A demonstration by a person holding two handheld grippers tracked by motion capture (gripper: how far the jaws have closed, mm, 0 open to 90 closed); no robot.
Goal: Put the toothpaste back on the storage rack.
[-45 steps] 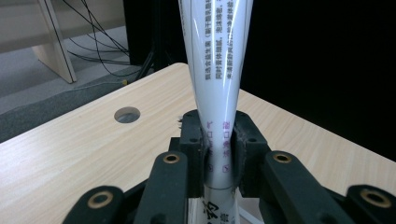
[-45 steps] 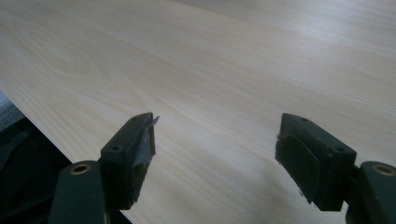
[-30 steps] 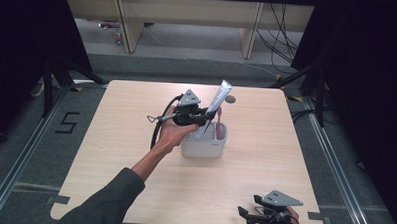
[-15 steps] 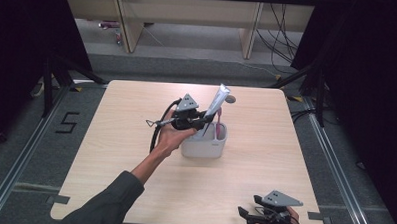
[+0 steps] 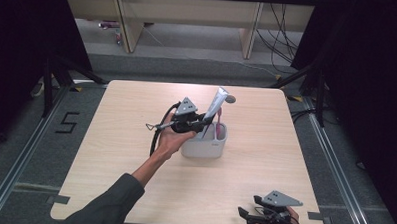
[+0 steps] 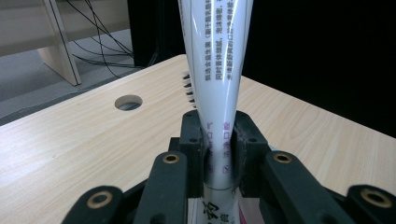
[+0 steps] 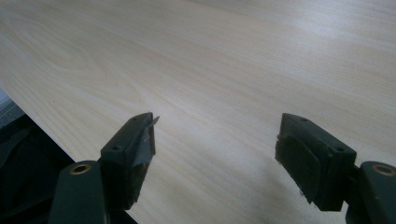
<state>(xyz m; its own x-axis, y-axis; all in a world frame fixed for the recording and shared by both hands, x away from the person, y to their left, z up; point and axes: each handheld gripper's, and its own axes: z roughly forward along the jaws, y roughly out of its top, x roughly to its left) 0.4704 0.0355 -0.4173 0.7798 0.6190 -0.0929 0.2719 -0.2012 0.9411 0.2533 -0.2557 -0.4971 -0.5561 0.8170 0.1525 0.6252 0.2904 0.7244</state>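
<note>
The left gripper point(image 6: 219, 149) has its black jaws clamped on the lower part of a white squeeze tube printed with small text point(image 6: 215, 60), which stands tilted in a pale grey plastic holder cup point(image 5: 205, 145) near the middle of the light wooden bench point(image 5: 120, 139). A pink-handled toothbrush point(image 5: 218, 123) rises from the same cup, just beside the tube. The right gripper point(image 7: 215, 154), jaws wide apart and holding nothing, hovers low over the bench's near edge, well apart from the cup.

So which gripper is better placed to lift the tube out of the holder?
Left. The left gripper is shut on the toothpaste tube at the white holder. The right gripper sits open at the table's near edge, well away.
</note>
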